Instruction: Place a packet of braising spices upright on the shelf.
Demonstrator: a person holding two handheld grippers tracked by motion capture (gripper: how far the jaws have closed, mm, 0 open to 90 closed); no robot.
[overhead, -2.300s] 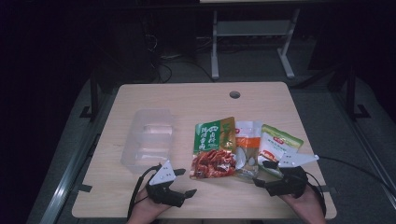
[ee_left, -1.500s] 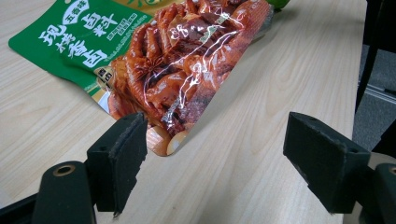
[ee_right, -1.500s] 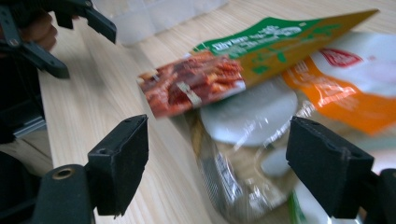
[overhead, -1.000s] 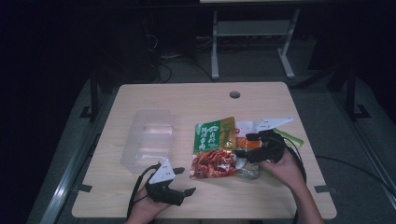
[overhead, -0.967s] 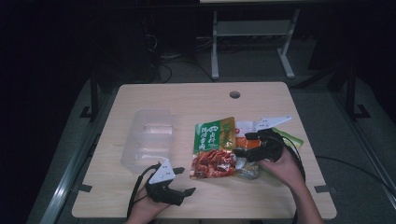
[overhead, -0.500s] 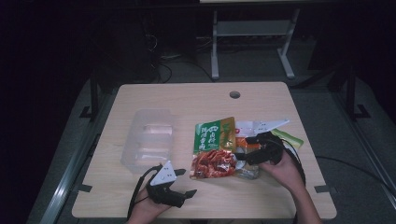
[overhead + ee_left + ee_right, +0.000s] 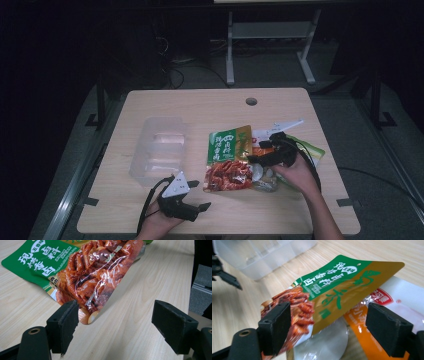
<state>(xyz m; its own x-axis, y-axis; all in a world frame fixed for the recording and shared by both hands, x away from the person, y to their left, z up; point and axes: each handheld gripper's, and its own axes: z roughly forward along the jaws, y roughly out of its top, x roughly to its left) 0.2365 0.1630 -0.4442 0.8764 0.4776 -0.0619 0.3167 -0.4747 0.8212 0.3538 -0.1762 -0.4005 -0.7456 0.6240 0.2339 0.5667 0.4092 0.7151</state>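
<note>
Nearest the person, the left gripper (image 7: 192,206) sits at the front edge of the table (image 7: 200,107) where it was in the earlier pictures, unmoved, its jaws spread wide with bare wood between them. In the left gripper view the green-and-red snack pouch (image 7: 82,270) lies just ahead of the left jaw, its clear lower corner close beside the foam pad but apart from it. The right gripper (image 7: 260,152) is the one that has shifted: about two seconds ago it rested near the table's front right, beside the packets; since then the right hand (image 7: 295,172) has carried it forward and inward, and it now hangs over the pile of packets, pointing left toward the pouch (image 7: 229,159). Over the last half second it has barely changed. Its jaws stand apart too; in the right gripper view the pouch (image 7: 332,290) lies between and beyond them, its red end just behind the left pad, overlapping an orange packet (image 7: 362,322) and a white packet with a red label (image 7: 397,300). Farther left on the table, well apart from the pouch, stands a clear plastic container (image 7: 159,150), and beyond it the tabletop runs bare to a small round hole (image 7: 251,101) near the far edge.
</note>
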